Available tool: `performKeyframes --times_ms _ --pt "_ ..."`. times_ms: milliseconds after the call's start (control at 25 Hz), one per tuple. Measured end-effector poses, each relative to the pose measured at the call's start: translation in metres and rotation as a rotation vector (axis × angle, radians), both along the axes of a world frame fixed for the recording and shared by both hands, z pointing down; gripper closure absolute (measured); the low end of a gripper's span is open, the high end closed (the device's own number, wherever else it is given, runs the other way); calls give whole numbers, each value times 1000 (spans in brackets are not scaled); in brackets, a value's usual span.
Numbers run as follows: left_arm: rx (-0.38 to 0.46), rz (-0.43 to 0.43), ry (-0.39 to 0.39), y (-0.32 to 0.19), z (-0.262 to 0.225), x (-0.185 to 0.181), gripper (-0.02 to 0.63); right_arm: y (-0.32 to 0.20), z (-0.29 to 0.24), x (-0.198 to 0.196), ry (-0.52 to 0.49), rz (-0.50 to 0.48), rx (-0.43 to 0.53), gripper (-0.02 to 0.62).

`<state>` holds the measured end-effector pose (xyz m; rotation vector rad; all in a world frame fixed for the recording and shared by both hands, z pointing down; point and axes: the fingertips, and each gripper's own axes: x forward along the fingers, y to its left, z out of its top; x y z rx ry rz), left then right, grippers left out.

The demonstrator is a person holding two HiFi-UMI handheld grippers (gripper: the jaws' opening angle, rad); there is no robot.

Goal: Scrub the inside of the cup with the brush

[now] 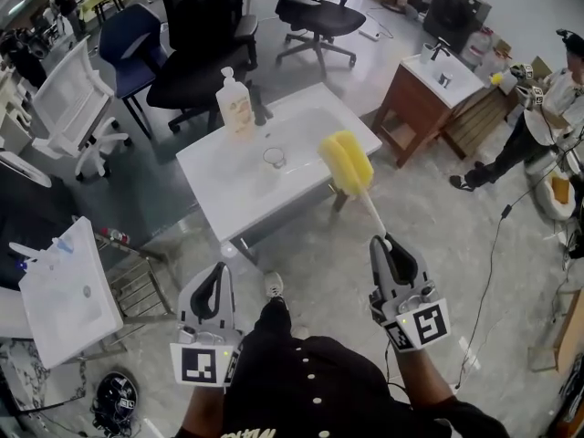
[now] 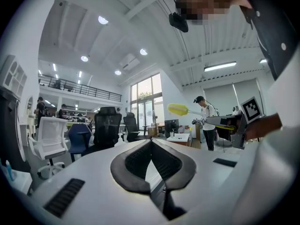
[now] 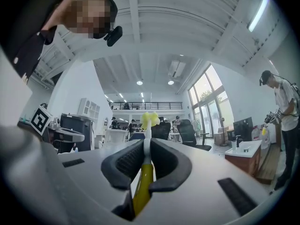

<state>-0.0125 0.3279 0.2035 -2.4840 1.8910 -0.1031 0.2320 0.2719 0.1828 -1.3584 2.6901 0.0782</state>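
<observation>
A small clear cup [image 1: 274,158] stands in the white basin [image 1: 228,194] ahead of me, beside a soap pump bottle [image 1: 235,105]. My right gripper [image 1: 384,245] is shut on the yellow-and-white handle of a brush [image 1: 347,162], whose yellow sponge head hovers over the basin's right end, to the right of the cup. In the right gripper view the handle [image 3: 143,184] runs between the jaws of the right gripper [image 3: 146,144] to the sponge head [image 3: 150,120]. My left gripper [image 1: 219,274] is shut and empty, low at the basin's near side; its pads [image 2: 140,165] meet, and the brush [image 2: 178,109] shows to its right.
Black and blue office chairs [image 1: 205,35] stand behind the basin. A wooden sink cabinet [image 1: 436,85] and a person [image 1: 547,108] are at the right. Another white basin [image 1: 68,290] sits at the left. A cable [image 1: 497,245] trails over the floor at the right.
</observation>
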Motion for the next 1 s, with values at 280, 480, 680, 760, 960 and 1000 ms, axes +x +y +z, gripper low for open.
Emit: performKeyframes --times_ms 280,480,680,760,960,1000 --pt "34 24 7 -69 -8 -13 581 -61 -11 -11 11 21 34 547" --pt "48 35 15 -117 -16 -26 581 -104 -19 -25 14 32 44 547" --pt "56 56 16 -158 -17 -39 581 -141 -18 -38 23 45 45 547" --pt "56 63 18 -173 -16 -46 581 -154 -18 -44 31 48 44 546" --pt "55 80 31 -205 -12 -60 581 -182 -18 -58 46 62 45 548" --pt "51 87 30 -209 -11 -62 581 -185 -17 -60 45 67 42 546"
